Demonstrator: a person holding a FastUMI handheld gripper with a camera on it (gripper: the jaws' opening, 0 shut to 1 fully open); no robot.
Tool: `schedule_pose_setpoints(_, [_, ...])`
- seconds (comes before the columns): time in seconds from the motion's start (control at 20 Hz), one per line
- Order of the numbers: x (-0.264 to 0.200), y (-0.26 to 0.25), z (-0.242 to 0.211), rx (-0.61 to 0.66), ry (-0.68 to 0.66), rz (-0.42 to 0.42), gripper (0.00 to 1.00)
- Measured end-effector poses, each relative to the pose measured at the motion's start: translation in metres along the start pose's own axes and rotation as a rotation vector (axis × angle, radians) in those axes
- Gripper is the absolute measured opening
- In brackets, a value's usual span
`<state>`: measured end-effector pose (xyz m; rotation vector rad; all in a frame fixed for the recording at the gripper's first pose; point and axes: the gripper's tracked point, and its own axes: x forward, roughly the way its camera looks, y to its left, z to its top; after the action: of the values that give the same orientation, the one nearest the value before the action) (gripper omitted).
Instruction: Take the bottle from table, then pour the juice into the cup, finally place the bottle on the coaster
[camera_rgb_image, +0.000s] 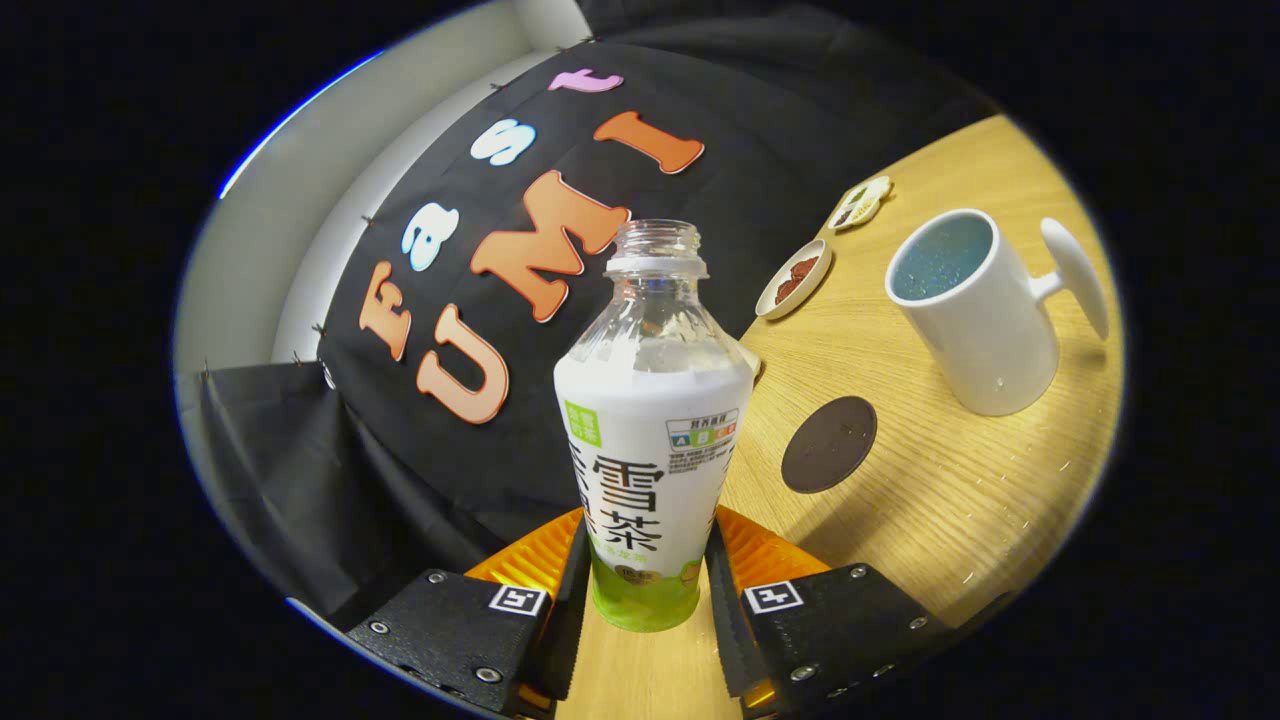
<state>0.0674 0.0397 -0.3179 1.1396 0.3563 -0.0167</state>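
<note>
An uncapped clear bottle (648, 440) with a white and green label sits between my two fingers, and both pads press on its lower body. My gripper (645, 580) is shut on it, and the whole scene looks tilted. Beyond the fingers to the right lies a round dark coaster (829, 444) flat on the wooden table (960, 500). Farther right stands a white cup (975, 315) with a handle; its inside looks bluish. The bottle's neck looks clear and empty, and the label hides its contents below.
Past the coaster, near the booth's cloth wall, sits a small white dish (794, 279) with something reddish-brown in it. A second small white dish (860, 204) lies farther back. The table's edge runs along the cloth wall behind the bottle.
</note>
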Motion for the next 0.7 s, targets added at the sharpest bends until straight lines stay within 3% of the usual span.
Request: schedule_pose_setpoints(0.7, [0.003, 0.005, 0.027, 0.350, -0.061, 0.051, 0.57])
